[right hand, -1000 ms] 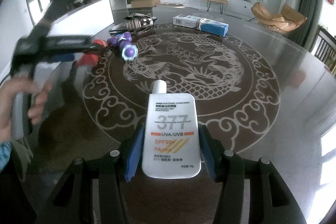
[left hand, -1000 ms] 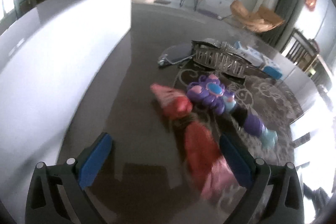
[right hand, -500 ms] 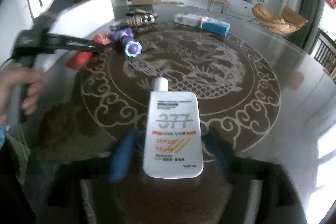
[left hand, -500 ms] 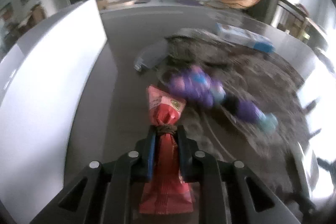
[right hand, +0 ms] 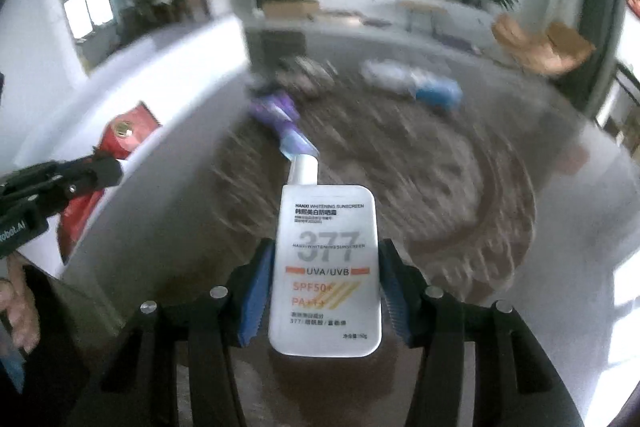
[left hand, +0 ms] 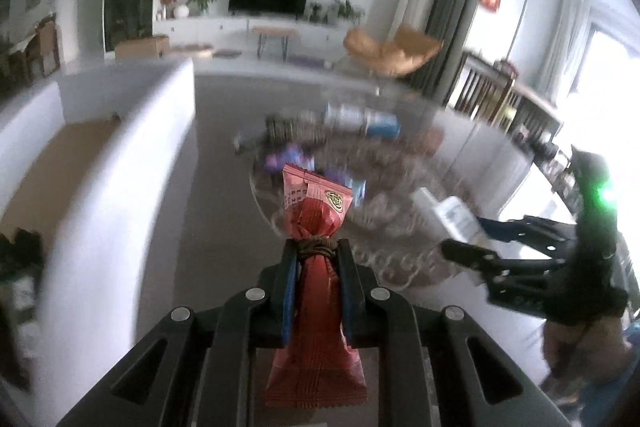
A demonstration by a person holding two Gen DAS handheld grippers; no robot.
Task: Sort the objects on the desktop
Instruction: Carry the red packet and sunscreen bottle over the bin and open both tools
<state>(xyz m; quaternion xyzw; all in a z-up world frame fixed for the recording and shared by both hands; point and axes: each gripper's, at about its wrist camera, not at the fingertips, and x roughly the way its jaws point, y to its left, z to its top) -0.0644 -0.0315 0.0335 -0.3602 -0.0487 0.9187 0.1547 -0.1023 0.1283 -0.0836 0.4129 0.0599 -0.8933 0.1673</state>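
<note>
Red snack packet (left hand: 316,283) pinched at its tied neck by the left gripper (left hand: 317,259), lifted clear of the dark round table (left hand: 224,195). White sunscreen bottle (right hand: 324,267) clamped by its sides in the right gripper (right hand: 325,267), jaws just closing in on it, cap pointing away, also off the tabletop. White open box (left hand: 132,163) just beside on the left, brown floor inside; contents too blurred to tell. Purple toy (right hand: 276,111), wire basket (left hand: 294,131) and blue-and-white carton (right hand: 420,83) farther back on the table.
</note>
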